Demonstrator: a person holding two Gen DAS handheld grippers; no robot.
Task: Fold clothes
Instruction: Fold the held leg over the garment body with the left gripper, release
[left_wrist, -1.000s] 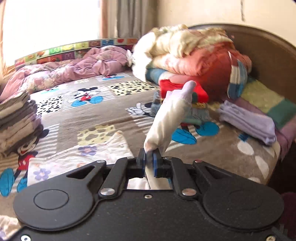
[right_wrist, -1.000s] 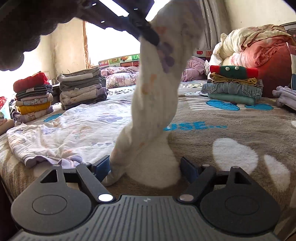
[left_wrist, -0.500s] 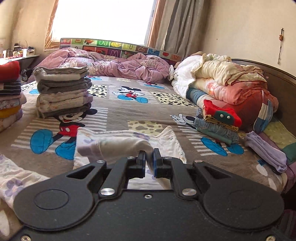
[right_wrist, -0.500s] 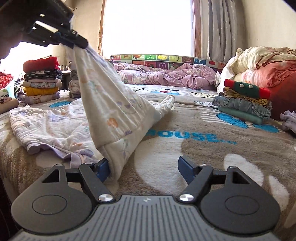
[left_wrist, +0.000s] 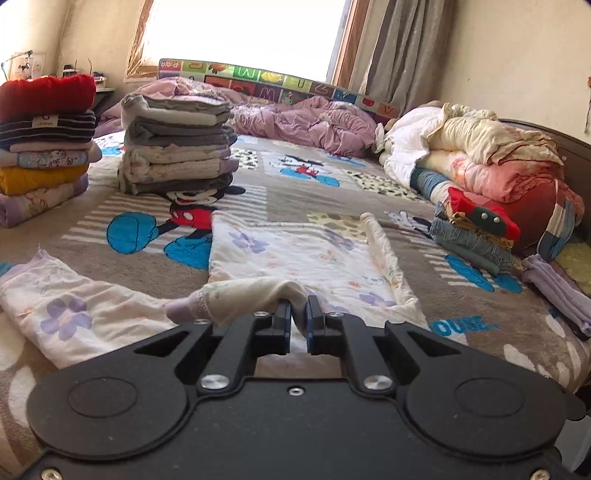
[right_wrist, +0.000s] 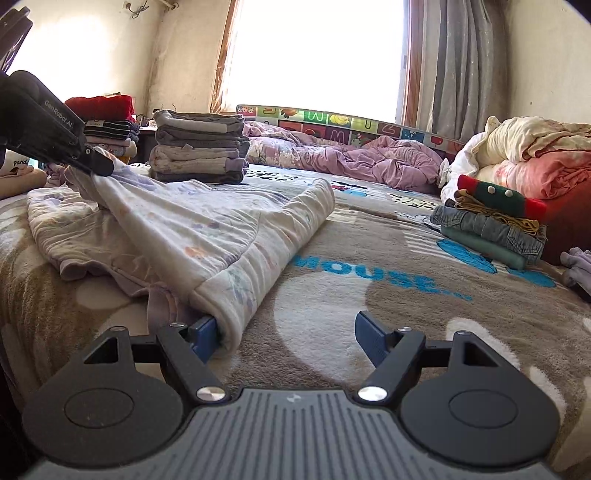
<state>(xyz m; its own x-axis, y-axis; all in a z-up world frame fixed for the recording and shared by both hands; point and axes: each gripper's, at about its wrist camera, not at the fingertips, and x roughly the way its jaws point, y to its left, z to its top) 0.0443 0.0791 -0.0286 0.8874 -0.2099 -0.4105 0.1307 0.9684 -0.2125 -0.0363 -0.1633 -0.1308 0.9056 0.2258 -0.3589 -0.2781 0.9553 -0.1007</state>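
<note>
A white floral garment (left_wrist: 295, 258) lies spread on the Mickey Mouse blanket (left_wrist: 295, 192). My left gripper (left_wrist: 298, 314) is shut on a sleeve of it near the purple cuff (left_wrist: 184, 308), low over the bed. In the right wrist view the garment (right_wrist: 207, 236) is folded over itself, and the left gripper (right_wrist: 99, 162) pinches it at the far left. My right gripper (right_wrist: 284, 332) is open, its left finger touching the garment's near folded corner; nothing sits between the fingers.
Two stacks of folded clothes (left_wrist: 177, 147) (left_wrist: 44, 140) stand at the back left. A small pile with jeans and a red-green item (left_wrist: 476, 229) sits right, beside rolled quilts (left_wrist: 480, 158). A purple duvet (left_wrist: 306, 122) lies under the window.
The left gripper has carried the sleeve from high in the air down and leftward across the garment. The right gripper has stayed open at the near corner.
</note>
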